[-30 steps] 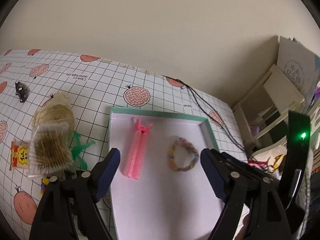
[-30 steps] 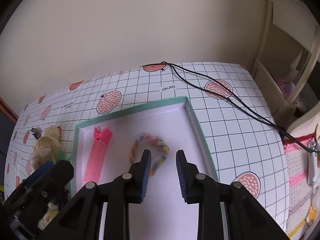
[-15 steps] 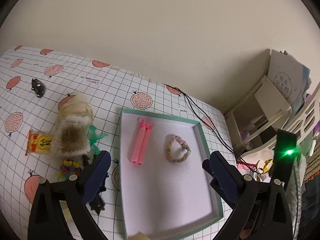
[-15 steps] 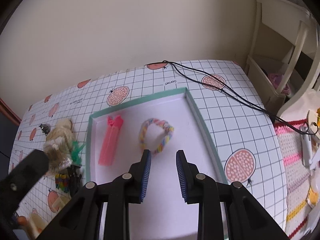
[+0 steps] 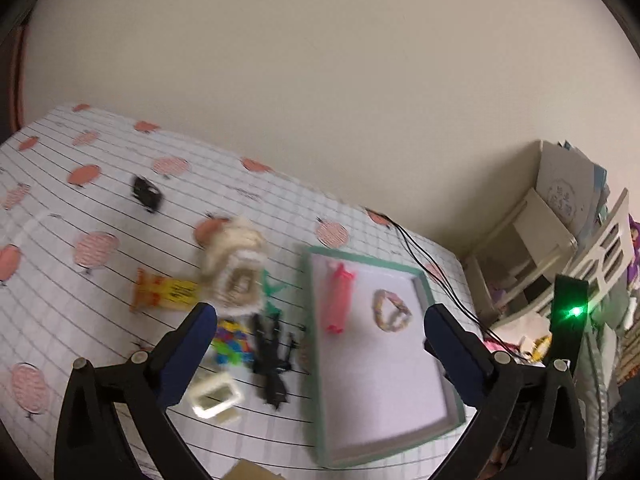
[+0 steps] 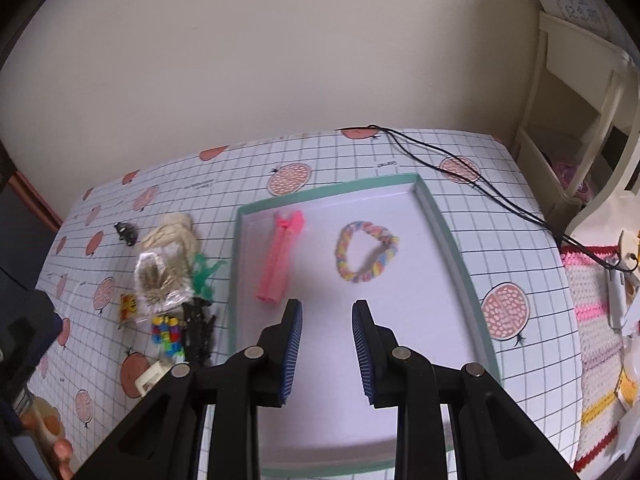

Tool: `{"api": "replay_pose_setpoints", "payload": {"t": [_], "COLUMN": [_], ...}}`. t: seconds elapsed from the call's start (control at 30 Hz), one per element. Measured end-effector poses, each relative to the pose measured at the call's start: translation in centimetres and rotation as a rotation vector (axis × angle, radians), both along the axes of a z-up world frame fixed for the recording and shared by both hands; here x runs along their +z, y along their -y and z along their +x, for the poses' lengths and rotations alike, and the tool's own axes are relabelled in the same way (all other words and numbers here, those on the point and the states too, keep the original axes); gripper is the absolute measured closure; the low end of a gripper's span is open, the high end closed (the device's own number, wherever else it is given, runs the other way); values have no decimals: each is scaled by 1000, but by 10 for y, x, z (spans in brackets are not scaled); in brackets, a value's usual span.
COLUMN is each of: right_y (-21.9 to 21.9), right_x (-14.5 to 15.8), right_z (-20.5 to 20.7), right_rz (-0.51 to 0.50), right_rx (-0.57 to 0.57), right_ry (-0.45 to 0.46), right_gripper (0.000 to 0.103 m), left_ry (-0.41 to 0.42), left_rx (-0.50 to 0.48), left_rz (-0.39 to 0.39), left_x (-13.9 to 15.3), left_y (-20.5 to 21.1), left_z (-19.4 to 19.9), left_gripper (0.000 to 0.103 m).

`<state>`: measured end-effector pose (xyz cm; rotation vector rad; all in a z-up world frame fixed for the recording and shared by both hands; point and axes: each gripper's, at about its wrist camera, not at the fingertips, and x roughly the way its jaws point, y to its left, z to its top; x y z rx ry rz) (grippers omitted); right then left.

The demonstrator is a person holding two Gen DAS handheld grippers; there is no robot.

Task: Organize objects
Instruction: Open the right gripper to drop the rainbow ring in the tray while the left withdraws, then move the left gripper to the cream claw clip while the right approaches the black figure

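Note:
A teal-rimmed white tray holds a pink hair clip and a pastel braided hair tie. My right gripper hovers over the tray's near half, open by a narrow gap with nothing in it. Left of the tray lies a pile: a furry item in a clear bag, coloured beads, a black clip, a green piece. My left gripper is wide open and empty, high above the pile and the tray's left rim. The left wrist view is blurred.
A yellow packet, a white square frame and a small black clip lie on the gridded tablecloth. A black cable crosses the table's far right corner. A cream shelf and a crocheted mat stand to the right.
Both grippers have risen and drawn back, so more of the table shows. The left one has swung left toward the pile. Neither has opened or closed.

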<state>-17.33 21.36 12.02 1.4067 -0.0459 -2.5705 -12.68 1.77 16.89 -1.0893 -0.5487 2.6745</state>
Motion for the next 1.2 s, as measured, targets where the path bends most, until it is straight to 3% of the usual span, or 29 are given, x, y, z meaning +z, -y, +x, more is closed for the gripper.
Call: {"api": "replay_pose_setpoints", "payload": {"t": [0.2, 0.23, 0.3, 0.4, 0.63, 0.7, 0.93, 1.07, 1.2], "right_y": [26, 31, 43, 66, 98, 106, 112, 108, 110], "right_x": [-2, -2, -2, -4, -24, -31, -47, -53, -55], "right_z": [12, 15, 19, 23, 27, 30, 30, 27, 26], "right_rz": [4, -6, -16, -3, -1, 15, 46, 44, 42], "right_rx": [77, 95, 131, 191, 272, 291, 330, 313, 319], "right_ry": [-2, -3, -9, -29, 19, 30, 53, 59, 58], "right_gripper": [74, 71, 54, 52, 50, 42, 29, 10, 8], "left_ry": [23, 31, 44, 71, 139, 153, 233, 249, 282], "left_rx": [88, 97, 118, 163, 210, 234, 261, 268, 238], "left_rz": [-23, -25, -28, -40, -66, -58, -75, -87, -104], "left_x": [-8, -10, -14, -24, -50, -58, -82, -89, -95], "left_y": [41, 45, 55, 67, 75, 78, 85, 85, 79], "left_z": [10, 9, 9, 8, 2, 0, -3, -2, -5], "left_gripper": [0, 0, 0, 0, 0, 0, 0, 0, 0]}}
